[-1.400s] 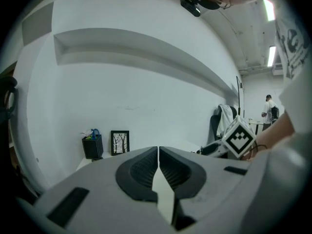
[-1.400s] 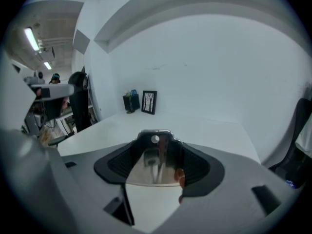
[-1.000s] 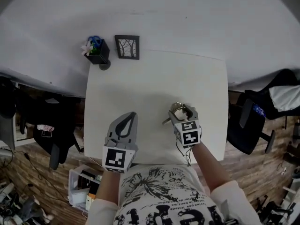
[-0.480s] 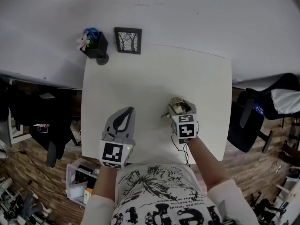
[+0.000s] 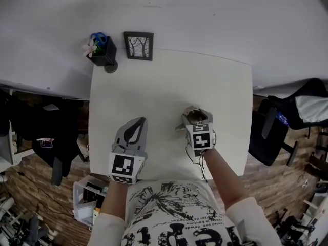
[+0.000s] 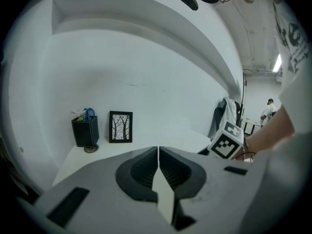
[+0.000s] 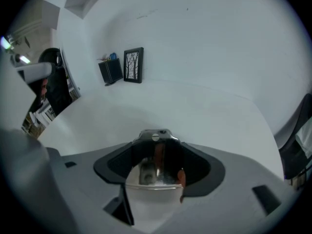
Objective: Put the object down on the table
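My right gripper (image 7: 156, 144) has its jaws clamped on a shiny metal object (image 7: 155, 168). It fills the gap between them, a rounded polished piece with a small screw head on its top edge. In the head view a thin bit of it sticks out to the left of the jaws. The object sits over the front right part of the white tabletop (image 5: 169, 86), a little in from the near edge. I cannot tell whether its underside is touching the surface or just above it.

My left gripper (image 6: 158, 149) has its jaws pressed together, with only a hairline seam between them and nothing in them. From the head view it hangs over the front left part of the tabletop, level with the right gripper and well apart from it. Both point away from me toward the wall.

At the far left corner a black holder (image 5: 104, 52) with a pale flower and something blue in it stands on a round base. Just to its right, a black picture frame (image 5: 138, 46) showing bare trees stands upright against the white wall. The two are close but not touching. Off the right side of the tabletop a dark office chair (image 5: 271, 137) stands on the wood floor.
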